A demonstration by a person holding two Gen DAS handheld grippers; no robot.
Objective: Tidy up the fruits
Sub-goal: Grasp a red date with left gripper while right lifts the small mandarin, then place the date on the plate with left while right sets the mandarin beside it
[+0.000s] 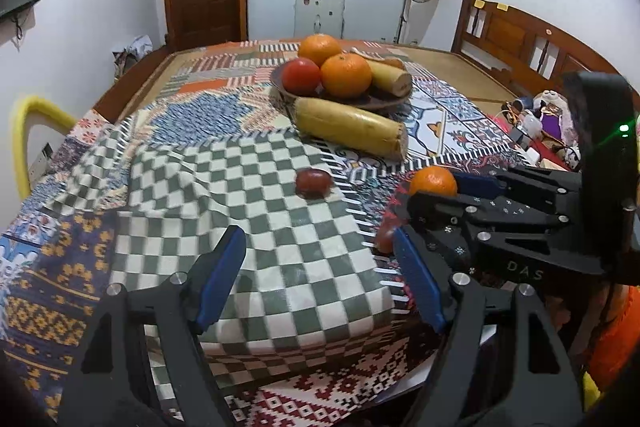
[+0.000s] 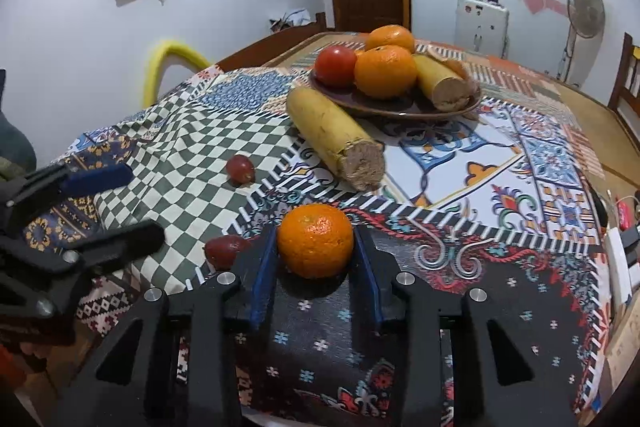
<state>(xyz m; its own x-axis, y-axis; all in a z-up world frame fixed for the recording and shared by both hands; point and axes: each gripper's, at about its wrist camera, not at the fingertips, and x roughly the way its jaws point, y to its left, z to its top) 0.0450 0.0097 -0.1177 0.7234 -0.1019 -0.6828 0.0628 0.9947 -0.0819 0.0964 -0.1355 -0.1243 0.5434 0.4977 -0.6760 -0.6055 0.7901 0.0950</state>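
Patchwork cloth [image 2: 460, 155] in checks, tiles and floral prints covers the desk, rumpled into soft folds under the green-and-white checked patch, with a wooden door and a heart-decorated cupboard behind.

In the right wrist view, the right claw [image 2: 316, 263] has its blue-padded fingers on either side of a loose orange [image 2: 316, 241]; they look to be touching or very nearly touching its pebbled, rounded skin, so it seems to be pinching the fruit, though how firmly cannot be told. Ahead of this claw sits a shallow brown dish [image 2: 400, 107] holding two more oranges, a smooth red tomato and a cut yellow banana piece with a rough, fibrous end. A second, longer banana piece [image 2: 334, 139] lies on the cloth between claw and dish. Two small dark-red fruits rest to the claw's left: one [image 2: 226, 249] just beside the left finger, another [image 2: 240, 169] farther ahead.

The left claw [image 1: 320, 275] hovers spread over the checked patch, holding nothing.

Likely risks: the orange is round and firm, so a shallow or off-centre pinch could let it squirt out and roll across the loose cloth. The dish is already heaped, so an added orange may tumble off. Carrying low could also knock the banana piece lying in the path.
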